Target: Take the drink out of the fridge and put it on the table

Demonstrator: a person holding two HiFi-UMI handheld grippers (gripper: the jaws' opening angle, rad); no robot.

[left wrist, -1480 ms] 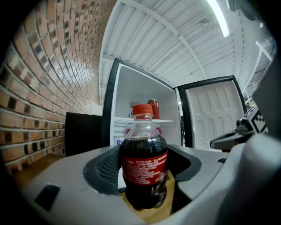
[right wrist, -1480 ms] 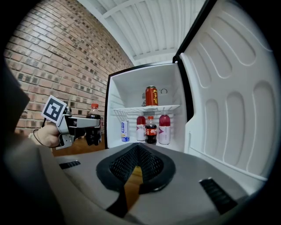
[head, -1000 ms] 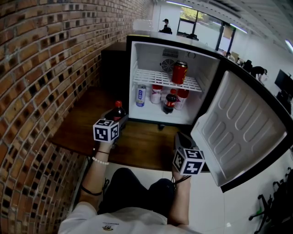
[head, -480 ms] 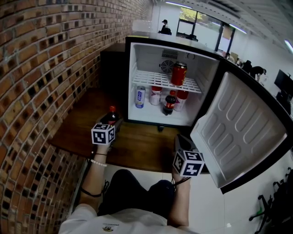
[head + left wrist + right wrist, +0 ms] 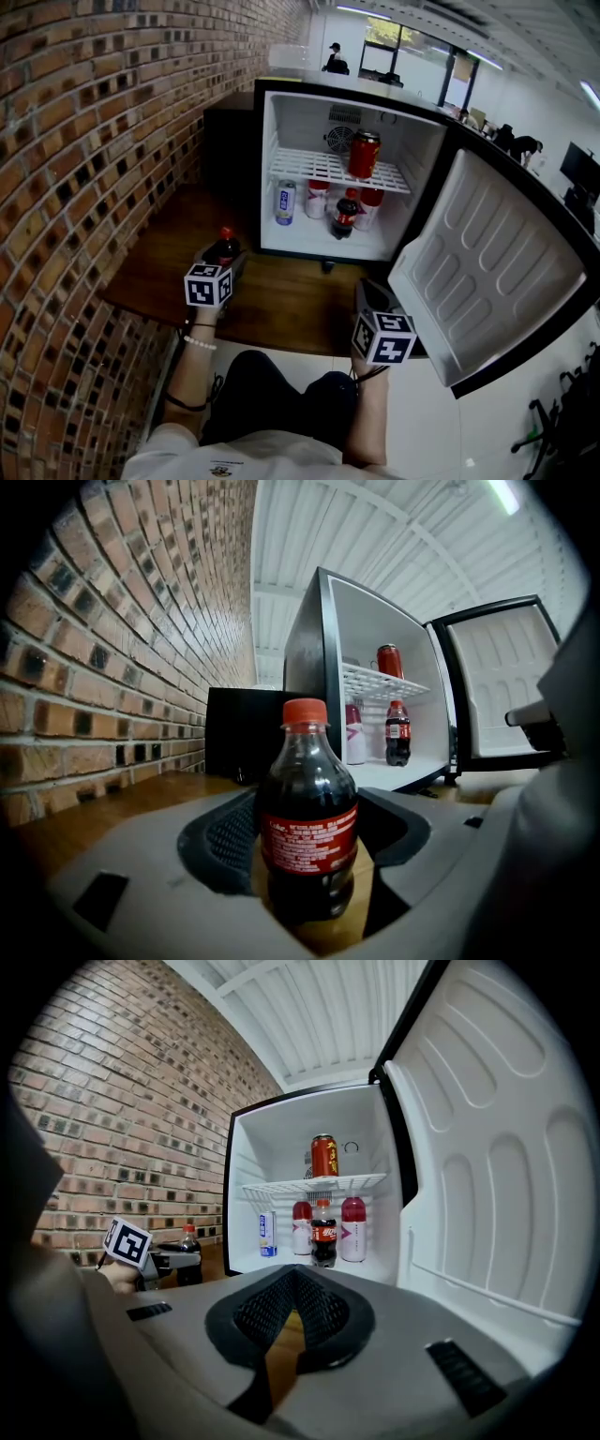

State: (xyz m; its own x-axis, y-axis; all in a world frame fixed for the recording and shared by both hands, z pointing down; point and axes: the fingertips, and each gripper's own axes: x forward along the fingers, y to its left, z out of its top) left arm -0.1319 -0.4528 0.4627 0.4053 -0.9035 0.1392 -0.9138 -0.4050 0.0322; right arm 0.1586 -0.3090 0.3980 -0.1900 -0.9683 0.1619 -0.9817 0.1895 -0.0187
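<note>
Left gripper (image 5: 314,803) clamps ribbed black pads round a glossy, red-capped cola bottle (image 5: 307,841) over the wooden table (image 5: 281,295); right gripper (image 5: 292,1279) closed, empty.

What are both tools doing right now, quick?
Left tool: closed on the cola bottle.
Right tool: closed, holding nothing.
</note>
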